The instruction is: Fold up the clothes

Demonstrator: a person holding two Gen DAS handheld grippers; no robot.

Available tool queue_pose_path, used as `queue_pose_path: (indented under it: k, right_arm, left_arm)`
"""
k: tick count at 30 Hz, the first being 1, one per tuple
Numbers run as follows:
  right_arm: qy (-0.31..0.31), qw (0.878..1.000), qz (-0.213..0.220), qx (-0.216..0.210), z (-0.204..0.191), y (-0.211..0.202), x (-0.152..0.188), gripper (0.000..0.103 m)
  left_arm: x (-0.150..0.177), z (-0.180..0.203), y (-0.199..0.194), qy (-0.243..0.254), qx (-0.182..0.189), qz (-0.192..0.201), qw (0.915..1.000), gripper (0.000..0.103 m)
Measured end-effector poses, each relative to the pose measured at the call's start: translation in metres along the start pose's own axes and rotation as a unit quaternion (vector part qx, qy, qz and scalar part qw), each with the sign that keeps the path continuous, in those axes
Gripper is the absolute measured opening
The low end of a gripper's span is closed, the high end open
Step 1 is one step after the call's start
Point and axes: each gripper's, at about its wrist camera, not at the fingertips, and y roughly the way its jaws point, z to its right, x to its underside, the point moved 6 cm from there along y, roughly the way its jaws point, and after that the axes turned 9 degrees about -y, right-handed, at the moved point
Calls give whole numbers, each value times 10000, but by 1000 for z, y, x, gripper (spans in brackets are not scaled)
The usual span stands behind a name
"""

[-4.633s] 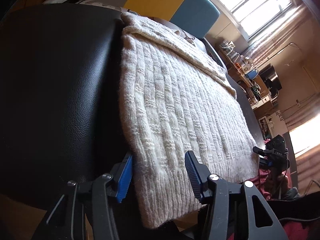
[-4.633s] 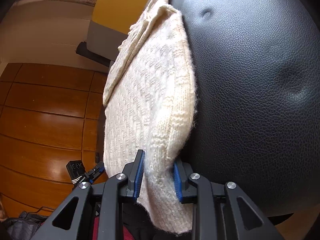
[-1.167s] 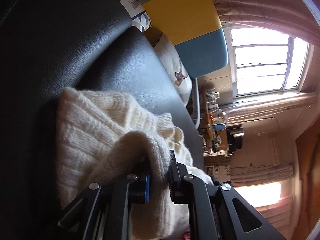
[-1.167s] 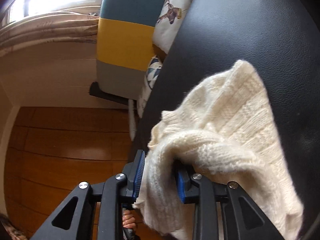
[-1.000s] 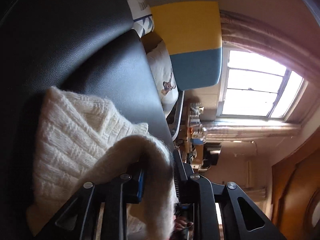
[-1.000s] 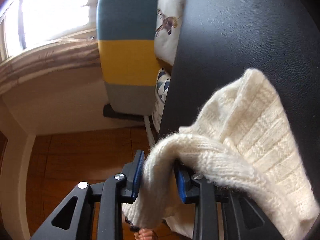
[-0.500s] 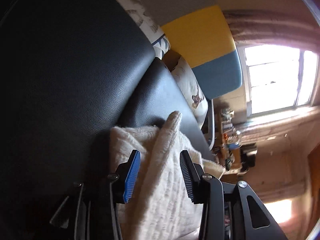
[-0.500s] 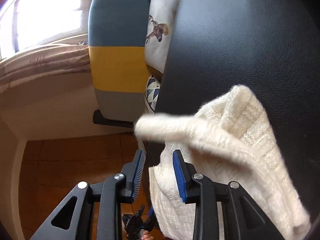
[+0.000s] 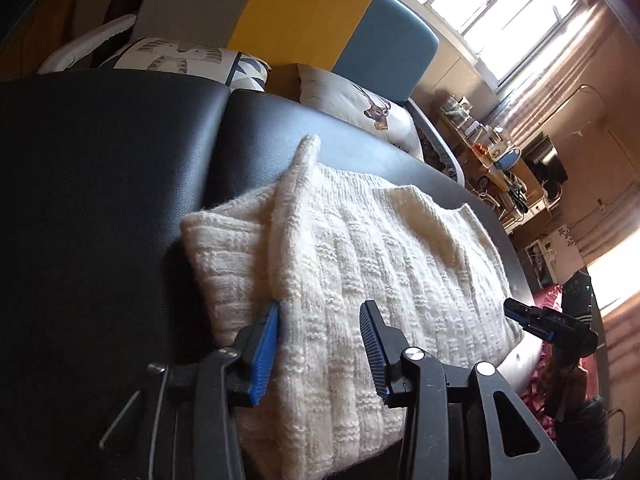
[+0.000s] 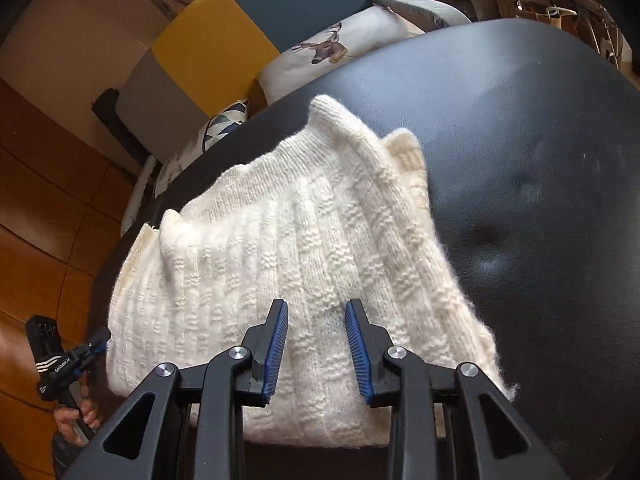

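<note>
A cream-white chunky-knit sweater (image 9: 360, 264) lies folded into a thick rectangular bundle on a black padded leather seat surface (image 9: 100, 184), with its ribbed, basket-patterned face up and a narrow knitted flap standing up at the far edge, pointing toward the back of the seat. The left gripper (image 9: 320, 344), a black two-finger tool with blue ribbed pads, hovers over the near end of the bundle; its jaws have just been closing, yet they stand apart with a clear gap, and the knit lies beneath them without being pinched. The right gripper (image 10: 316, 350), of the same build, is poised over the opposite near part of the sweater (image 10: 304, 248); its jaws also stand parted, framing a strip of knit below them, and neither pad presses on the wool. In the right wrist view the left gripper (image 10: 70, 364) shows at the lower left, off the sweater's side, with a hand (image 10: 74, 416) around its handle. Behind the black seat surface (image 10: 540, 184) rests a white cushion printed with a deer head (image 9: 360, 108), and beyond it rises a grey, yellow and teal upholstered backrest (image 9: 304, 20). A bright window (image 9: 492, 4) fills the upper right of the left wrist view.
</note>
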Motion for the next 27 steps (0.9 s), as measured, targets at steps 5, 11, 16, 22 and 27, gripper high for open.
queue_pose_path:
  k: [5, 11, 16, 22, 27]
  right_arm:
    - [-74, 9999, 0, 83, 4, -3, 7, 31]
    - [-228, 9997, -35, 73, 17, 0, 32, 29]
    - [-24, 10000, -40, -61, 20, -1, 31, 29]
    - [-112, 9998, -132, -111, 16, -11, 31, 29]
    - [-343, 9988, 343, 17, 17, -51, 11, 29]
  left_arm:
    - [-1, 8, -30, -630, 732, 87, 9953, 5]
    - [34, -55, -51, -1487, 305, 116, 9883, 4]
    - [33, -79, -40, -1864, 298, 261, 9817, 5]
    - [11, -37, -48, -929, 289, 663, 9930, 45]
    - [3, -8, -11, -31, -262, 333, 9991, 48]
